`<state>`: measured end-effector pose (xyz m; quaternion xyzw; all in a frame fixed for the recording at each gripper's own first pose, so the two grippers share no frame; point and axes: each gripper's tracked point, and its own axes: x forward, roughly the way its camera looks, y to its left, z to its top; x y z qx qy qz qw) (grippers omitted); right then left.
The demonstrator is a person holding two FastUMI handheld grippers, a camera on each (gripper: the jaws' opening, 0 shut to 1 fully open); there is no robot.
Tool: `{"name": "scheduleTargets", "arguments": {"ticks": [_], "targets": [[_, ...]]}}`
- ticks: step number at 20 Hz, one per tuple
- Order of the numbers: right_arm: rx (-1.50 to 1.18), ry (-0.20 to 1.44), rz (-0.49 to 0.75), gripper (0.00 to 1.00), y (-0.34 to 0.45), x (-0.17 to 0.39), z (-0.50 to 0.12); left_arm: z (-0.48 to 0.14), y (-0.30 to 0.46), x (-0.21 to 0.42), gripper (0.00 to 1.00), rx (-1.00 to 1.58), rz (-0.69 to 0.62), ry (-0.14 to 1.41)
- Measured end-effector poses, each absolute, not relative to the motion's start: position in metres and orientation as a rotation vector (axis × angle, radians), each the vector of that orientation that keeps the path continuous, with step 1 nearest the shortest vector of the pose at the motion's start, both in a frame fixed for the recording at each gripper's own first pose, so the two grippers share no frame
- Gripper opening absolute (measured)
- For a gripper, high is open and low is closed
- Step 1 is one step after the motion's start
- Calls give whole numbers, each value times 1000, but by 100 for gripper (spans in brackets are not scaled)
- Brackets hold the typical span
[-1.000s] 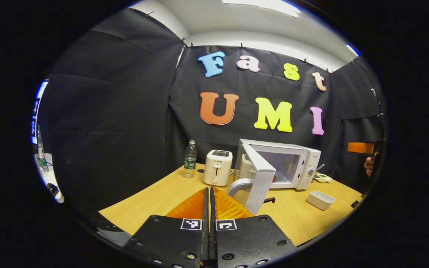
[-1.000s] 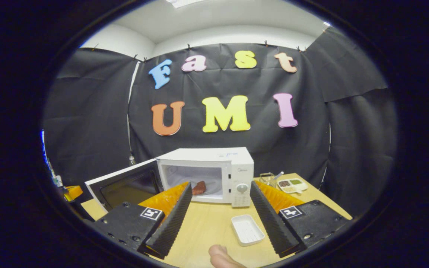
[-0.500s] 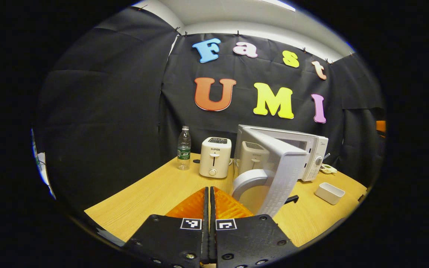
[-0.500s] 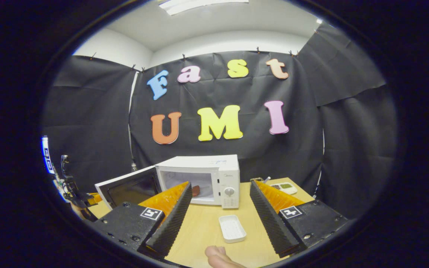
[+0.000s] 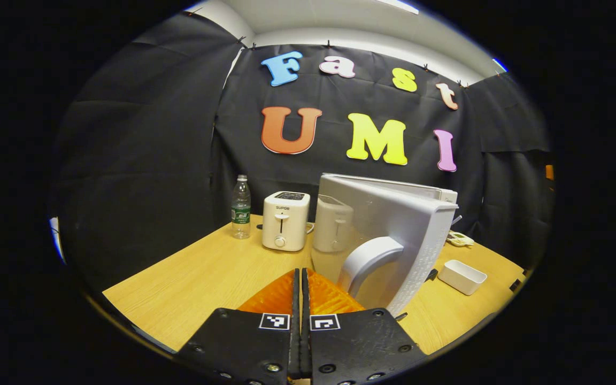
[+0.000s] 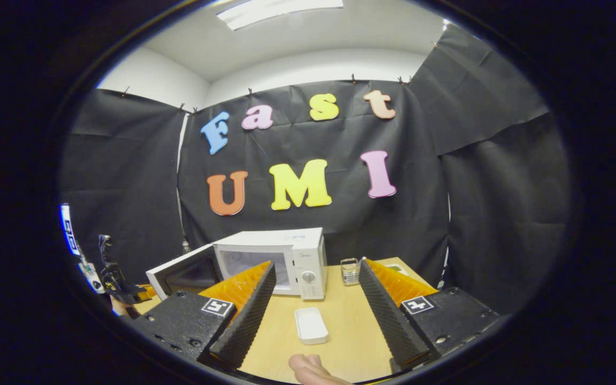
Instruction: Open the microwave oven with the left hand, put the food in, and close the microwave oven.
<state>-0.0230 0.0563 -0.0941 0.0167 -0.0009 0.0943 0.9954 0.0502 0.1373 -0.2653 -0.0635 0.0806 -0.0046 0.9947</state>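
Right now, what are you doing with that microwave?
A person holds a gripper in each hand at a wooden table. The left gripper, fingers pressed together, is beside the handle of the white microwave's door, which stands partly open. The right gripper is open and holds nothing, hanging above a small white tray. A toaster and a water bottle stand nearby.

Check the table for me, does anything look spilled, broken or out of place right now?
Nothing looks spilled or damaged. The microwave door is partly open; the water bottle and toaster stand upright, and the white tray lies flat.
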Motion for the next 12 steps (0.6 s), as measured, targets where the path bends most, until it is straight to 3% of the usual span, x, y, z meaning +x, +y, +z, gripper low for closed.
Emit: {"name": "scheduleTargets", "arguments": {"ticks": [6, 7, 8, 11, 12], "targets": [[46, -42, 157, 99, 15, -42, -79, -269, 73, 62, 0, -110, -100, 167], [51, -50, 150, 87, 8, -44, -77, -269, 63, 66, 0, -107, -109, 172], [56, -58, 146, 99, 1, -47, -77, -270, 52, 68, 0, -104, -122, 173], [60, -63, 139, 99, -18, -56, -77, -267, 20, 82, 0, -122, -165, 159], [59, -72, 134, 87, -25, -59, -74, -267, 9, 88, 0, -131, -182, 159]]}}
